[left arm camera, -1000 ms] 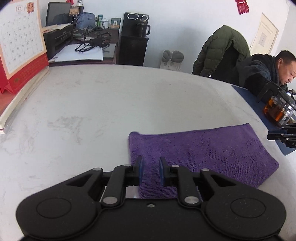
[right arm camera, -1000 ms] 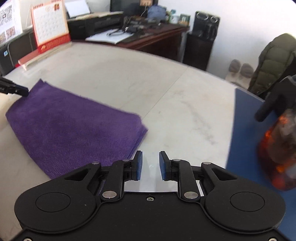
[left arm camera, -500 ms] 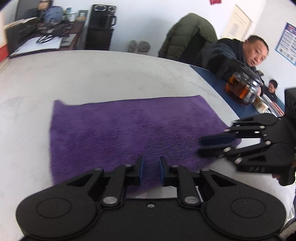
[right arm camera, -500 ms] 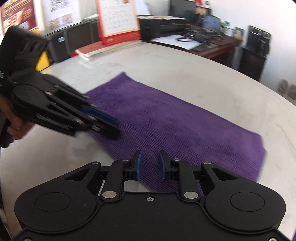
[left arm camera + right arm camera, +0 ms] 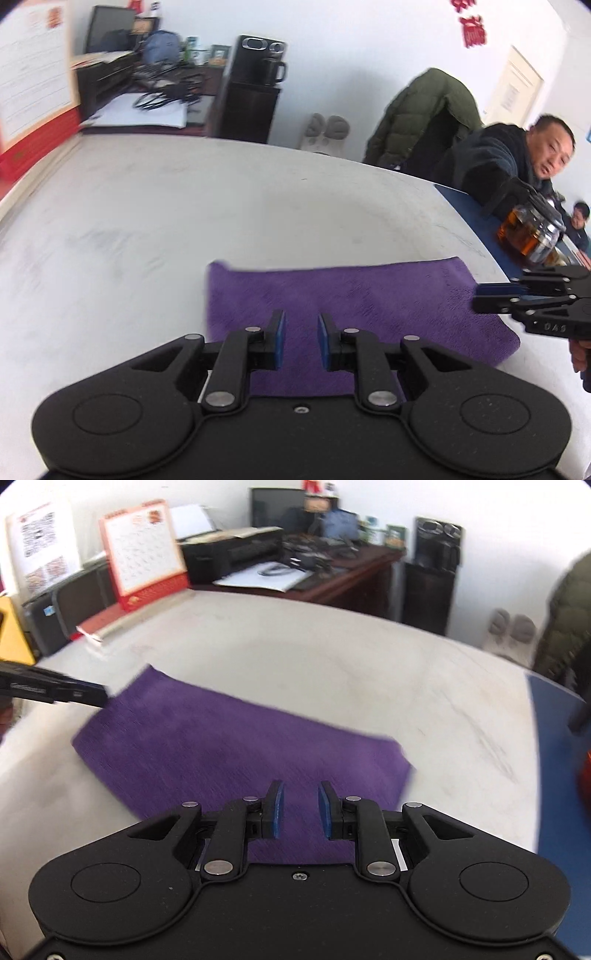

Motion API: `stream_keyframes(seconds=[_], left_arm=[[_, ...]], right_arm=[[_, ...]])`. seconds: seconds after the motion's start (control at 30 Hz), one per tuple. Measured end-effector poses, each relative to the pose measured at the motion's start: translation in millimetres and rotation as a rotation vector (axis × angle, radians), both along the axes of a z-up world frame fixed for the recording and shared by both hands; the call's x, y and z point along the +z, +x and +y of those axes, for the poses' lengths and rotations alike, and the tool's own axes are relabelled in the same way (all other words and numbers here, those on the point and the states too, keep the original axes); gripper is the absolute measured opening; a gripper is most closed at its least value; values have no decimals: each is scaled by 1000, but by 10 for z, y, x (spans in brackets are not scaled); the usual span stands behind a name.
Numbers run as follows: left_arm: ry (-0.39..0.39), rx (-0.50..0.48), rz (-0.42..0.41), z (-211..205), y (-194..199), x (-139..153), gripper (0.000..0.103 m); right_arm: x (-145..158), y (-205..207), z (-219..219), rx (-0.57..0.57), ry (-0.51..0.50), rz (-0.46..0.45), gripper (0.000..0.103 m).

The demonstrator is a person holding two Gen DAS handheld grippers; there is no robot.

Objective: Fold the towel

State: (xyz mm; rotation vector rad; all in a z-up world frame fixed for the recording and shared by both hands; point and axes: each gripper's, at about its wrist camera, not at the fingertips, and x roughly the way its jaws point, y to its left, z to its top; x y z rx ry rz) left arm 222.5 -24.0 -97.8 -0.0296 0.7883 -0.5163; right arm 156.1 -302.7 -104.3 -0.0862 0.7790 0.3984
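Towel (image 5: 354, 306) lies flat on the table (image 5: 184, 229), long axis running across between left gripper (image 5: 300, 341) and right gripper (image 5: 298, 808), each over its own end, jaws narrowly parted, pinching nothing.

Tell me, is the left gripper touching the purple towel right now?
Cannot tell. In the right wrist view the left gripper reaches the purple towel's far corner, but blur hides any contact; its own view shows nothing between the pads.
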Motion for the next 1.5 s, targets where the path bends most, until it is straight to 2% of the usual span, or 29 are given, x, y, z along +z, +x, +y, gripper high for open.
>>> stream_keyframes(seconds=[0.17,0.27,0.37,0.67,0.8,0.87,1.0,1.17,1.5], left_arm=[[28,0,23,-268,220,-256,17],[12,34,1,-221,258,-303,16],[5,76,-8,-105,291,-326,16],[40,193,-9,166,277,-248,16],[41,204,-37,168,191,-116,17],[48,176,-41,120,146,-77,17],[94,129,-21,0,69,-78,17],[166,106,23,-112,-15,-213,18],[137,122,39,-102,-185,-215,21]], right_arm=[[-154,305,542,184,-13,-13,20],[-276,401,635,225,-21,-18,20],[-297,453,463,185,2,-26,21],[-286,497,-512,-152,4,-13,21],[-238,447,-588,-219,-13,-21,22],[-205,416,-537,-210,-9,-29,22],[-167,342,-237,-110,-10,-37,24],[-237,261,74,-22,-53,7,24],[-232,243,219,-50,-105,60,27]])
